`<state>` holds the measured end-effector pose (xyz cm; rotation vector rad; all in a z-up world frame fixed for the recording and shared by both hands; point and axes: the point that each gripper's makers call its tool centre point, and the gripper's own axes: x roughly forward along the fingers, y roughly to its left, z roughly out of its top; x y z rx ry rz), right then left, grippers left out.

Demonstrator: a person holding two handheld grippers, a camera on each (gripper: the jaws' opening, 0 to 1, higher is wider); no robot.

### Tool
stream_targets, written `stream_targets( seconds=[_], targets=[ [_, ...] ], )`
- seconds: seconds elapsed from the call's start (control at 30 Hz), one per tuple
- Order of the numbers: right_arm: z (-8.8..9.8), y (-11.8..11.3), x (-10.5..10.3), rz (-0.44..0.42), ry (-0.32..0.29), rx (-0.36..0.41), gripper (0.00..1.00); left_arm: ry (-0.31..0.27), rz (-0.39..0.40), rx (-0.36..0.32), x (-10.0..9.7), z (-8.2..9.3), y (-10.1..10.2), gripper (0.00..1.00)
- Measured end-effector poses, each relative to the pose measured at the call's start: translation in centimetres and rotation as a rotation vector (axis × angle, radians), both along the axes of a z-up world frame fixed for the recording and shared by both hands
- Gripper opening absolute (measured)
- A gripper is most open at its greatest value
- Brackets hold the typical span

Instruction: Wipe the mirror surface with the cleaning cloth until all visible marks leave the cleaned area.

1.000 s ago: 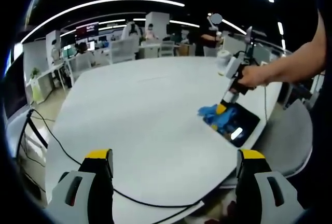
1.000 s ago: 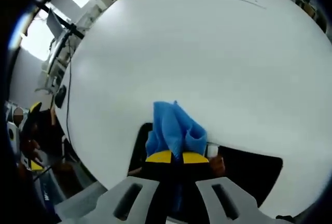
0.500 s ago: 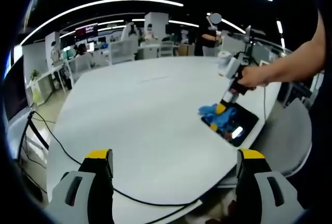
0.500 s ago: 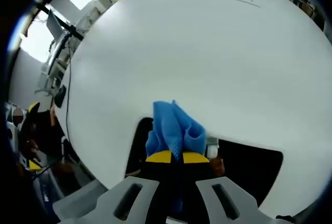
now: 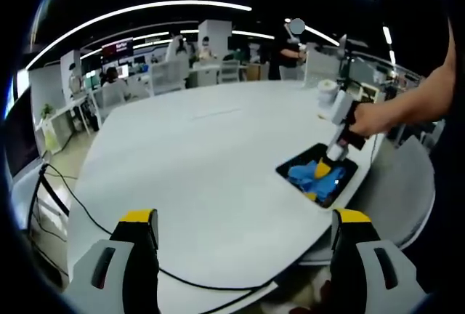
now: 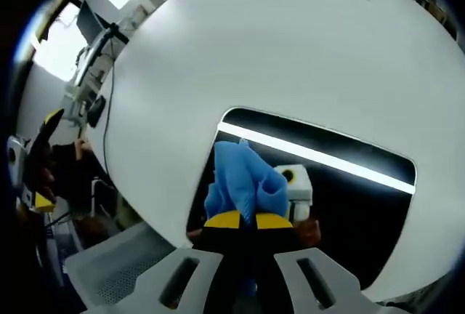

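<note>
A dark rectangular mirror (image 6: 341, 205) lies flat on the white table (image 6: 290, 59), near its edge, and reflects a bright ceiling light strip. My right gripper (image 6: 243, 220) is shut on a crumpled blue cleaning cloth (image 6: 243, 179) and holds it down on the mirror's left part. In the left gripper view the mirror (image 5: 305, 166) sits at the table's right edge, with the blue cloth (image 5: 309, 176) on it under the right gripper (image 5: 320, 171), held by a person's hand (image 5: 370, 119). My left gripper (image 5: 243, 219) hangs open over the table's near side, holding nothing.
A black cable (image 5: 87, 216) runs across the near left of the table (image 5: 196, 147). A white roll (image 5: 328, 93) stands at the far right side. Desks, chairs and people fill the office behind. A grey chair (image 5: 407, 183) stands beyond the mirror.
The right gripper has slid the cloth further onto the mirror, from its edge toward its middle; more of the mirror and its light reflection now shows. The left gripper has stayed put.
</note>
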<state>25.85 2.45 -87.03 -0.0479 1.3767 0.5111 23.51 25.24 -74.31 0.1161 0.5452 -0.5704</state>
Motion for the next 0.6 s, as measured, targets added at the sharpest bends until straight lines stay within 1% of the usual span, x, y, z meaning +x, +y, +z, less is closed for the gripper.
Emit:
stream_targets(
  seconds=[0.17,0.53,0.6],
  targets=[
    [0.0,-0.3,-1.8,0.004,0.005,0.013,0.0,-0.005,-0.002,0.003,-0.3,0.2,-0.3,1.0],
    [-0.1,-0.4,-5.0,0.021,0.017,0.029,0.0,-0.016,0.003,0.004,-0.9,0.6,-0.3,1.0],
    [-0.2,-0.4,-5.3,0.024,0.017,0.03,0.0,-0.017,0.006,0.002,-1.0,0.7,-0.3,1.0]
  ],
)
